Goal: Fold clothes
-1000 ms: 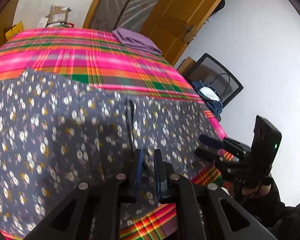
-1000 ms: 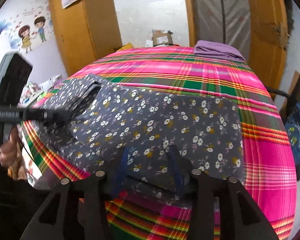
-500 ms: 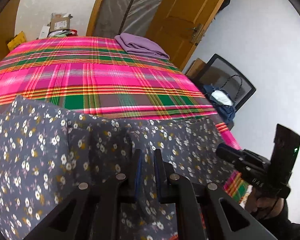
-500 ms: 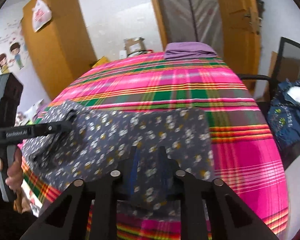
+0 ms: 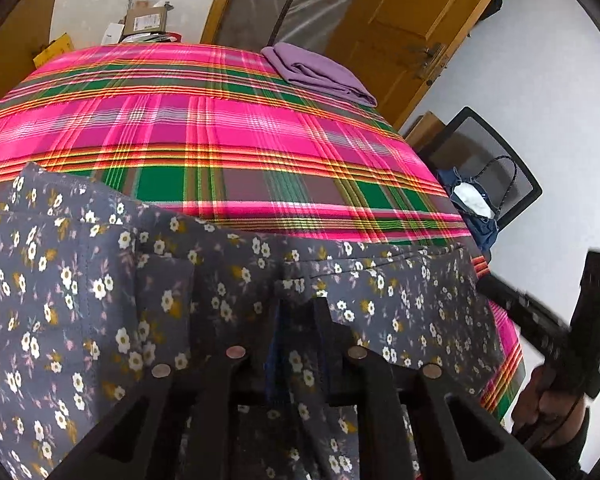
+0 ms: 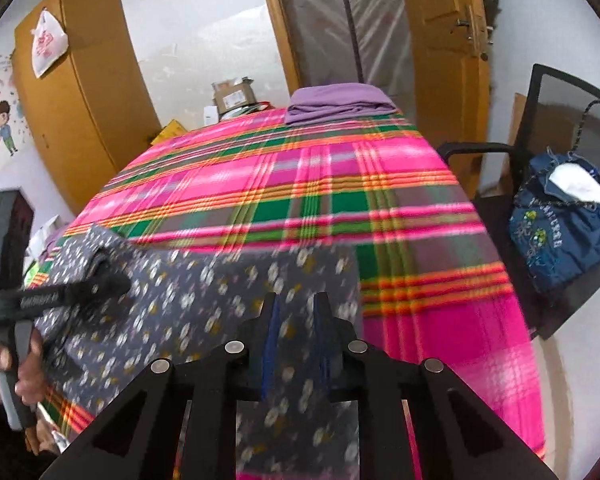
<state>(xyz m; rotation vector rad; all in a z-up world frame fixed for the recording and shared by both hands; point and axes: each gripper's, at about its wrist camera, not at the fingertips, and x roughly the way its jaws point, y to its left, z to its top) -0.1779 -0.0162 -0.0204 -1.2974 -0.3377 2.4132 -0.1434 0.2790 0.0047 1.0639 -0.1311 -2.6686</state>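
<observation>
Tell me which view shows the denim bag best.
The right wrist view: the whole denim bag sits on the chair, embroidery visible. The left wrist view shows it small, far right, partly hidden by the table edge.

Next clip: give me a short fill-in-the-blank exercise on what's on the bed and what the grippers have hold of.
1. The bedspread is plaid, mostly ____ with green and orange stripes.
2. The folded garment at the far corner is ____.
3. The right gripper has the grey ____-print garment between its pads.
4. A blue denim ____ sits on the chair.

Missing: pink; purple; floral; bag
</observation>
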